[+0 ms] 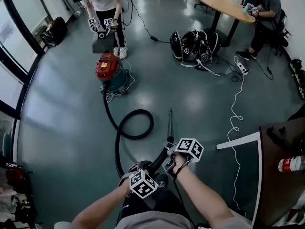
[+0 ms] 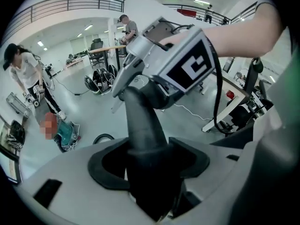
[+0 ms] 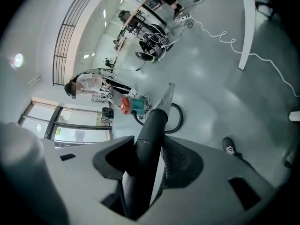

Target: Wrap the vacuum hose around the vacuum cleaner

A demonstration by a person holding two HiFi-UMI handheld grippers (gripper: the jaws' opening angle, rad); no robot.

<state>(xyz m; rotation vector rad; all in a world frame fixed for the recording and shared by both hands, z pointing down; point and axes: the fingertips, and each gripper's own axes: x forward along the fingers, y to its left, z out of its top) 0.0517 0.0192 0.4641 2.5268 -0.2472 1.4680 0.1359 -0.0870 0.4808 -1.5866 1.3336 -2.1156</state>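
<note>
My left gripper (image 2: 150,172), right gripper (image 3: 140,172), both clamped on black flexible vacuum hose (image 2: 143,121), contact visible only in gripper views.

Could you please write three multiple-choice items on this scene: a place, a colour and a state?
1. Where does the vacuum cleaner stand?
A. On the round table.
B. On the floor, by the standing person's feet.
C. On the dark desk.
2. What colour is its top?
A. Red.
B. Yellow.
C. White.
3. How does the hose lie?
A. Wound round the cleaner.
B. In a loose loop on the floor.
C. Folded on a chair.
Answers: B, it stands on the floor before that person; A, its lid is red above a teal body; B, its loop rests on the floor, none around the cleaner.
</note>
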